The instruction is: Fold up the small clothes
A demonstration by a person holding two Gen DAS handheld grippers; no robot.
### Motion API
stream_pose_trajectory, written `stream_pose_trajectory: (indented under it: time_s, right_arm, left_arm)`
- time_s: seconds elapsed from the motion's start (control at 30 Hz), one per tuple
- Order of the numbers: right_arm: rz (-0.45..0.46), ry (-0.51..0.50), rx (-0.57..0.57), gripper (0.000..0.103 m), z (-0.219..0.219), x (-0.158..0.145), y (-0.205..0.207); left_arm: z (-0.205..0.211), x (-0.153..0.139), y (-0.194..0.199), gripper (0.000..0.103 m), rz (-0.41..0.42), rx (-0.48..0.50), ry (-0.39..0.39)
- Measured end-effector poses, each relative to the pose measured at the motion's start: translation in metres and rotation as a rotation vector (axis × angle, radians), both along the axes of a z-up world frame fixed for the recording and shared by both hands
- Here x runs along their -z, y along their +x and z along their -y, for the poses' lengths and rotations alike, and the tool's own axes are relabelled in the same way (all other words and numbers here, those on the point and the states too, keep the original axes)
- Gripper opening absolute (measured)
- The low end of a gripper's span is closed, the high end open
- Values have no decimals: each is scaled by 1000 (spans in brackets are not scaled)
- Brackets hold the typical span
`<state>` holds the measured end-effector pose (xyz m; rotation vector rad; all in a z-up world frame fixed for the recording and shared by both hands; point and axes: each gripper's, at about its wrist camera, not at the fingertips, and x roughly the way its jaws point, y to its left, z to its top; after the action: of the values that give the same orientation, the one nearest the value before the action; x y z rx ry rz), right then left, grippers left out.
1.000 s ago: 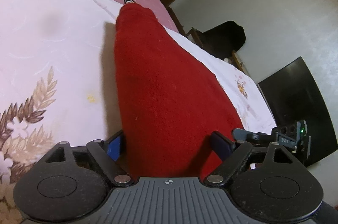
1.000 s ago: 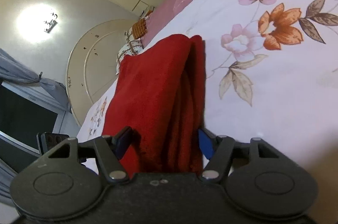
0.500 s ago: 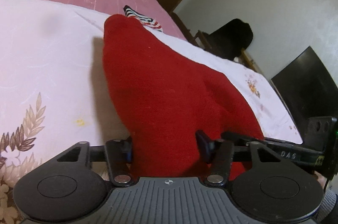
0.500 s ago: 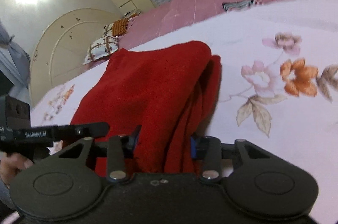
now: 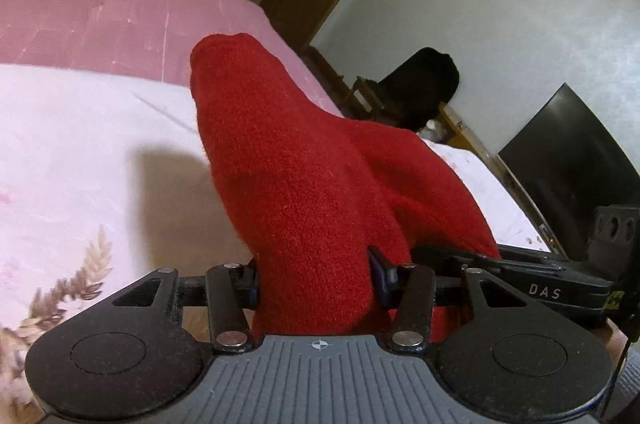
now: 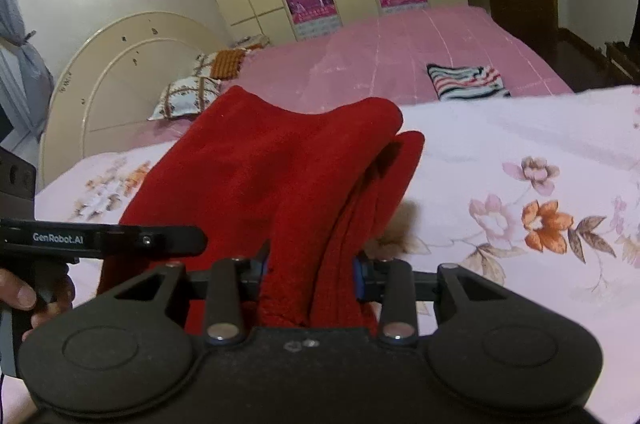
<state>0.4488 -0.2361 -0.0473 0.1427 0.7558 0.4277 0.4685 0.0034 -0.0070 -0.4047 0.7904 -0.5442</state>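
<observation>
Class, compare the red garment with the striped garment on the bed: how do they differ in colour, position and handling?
The red garment is plain red; the striped garment has dark, white and reddish stripes. The red one hangs bunched between the closing pads of both the left gripper and right gripper; the striped one lies untouched. The red one is near, over the floral sheet; the striped one is farther, on the pink cover. Both are cloth.

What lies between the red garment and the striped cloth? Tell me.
Only bare bedding, seen in the right wrist view: pink bedspread and white floral sheet separate the red garment from the striped cloth.
</observation>
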Motion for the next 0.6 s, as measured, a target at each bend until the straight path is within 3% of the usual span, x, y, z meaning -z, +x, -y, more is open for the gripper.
stream_pose_trajectory:
  time_s: [0.37,0.6]
  right_arm:
    - [72,2,-88,35,-61,-45,-35]
    - [82,21,-165,35,-109,-52,-61]
  left_arm:
    - [-63,-50,-55,49,49,-48,46]
    - [-116,-61,-100,49,39,-115,81]
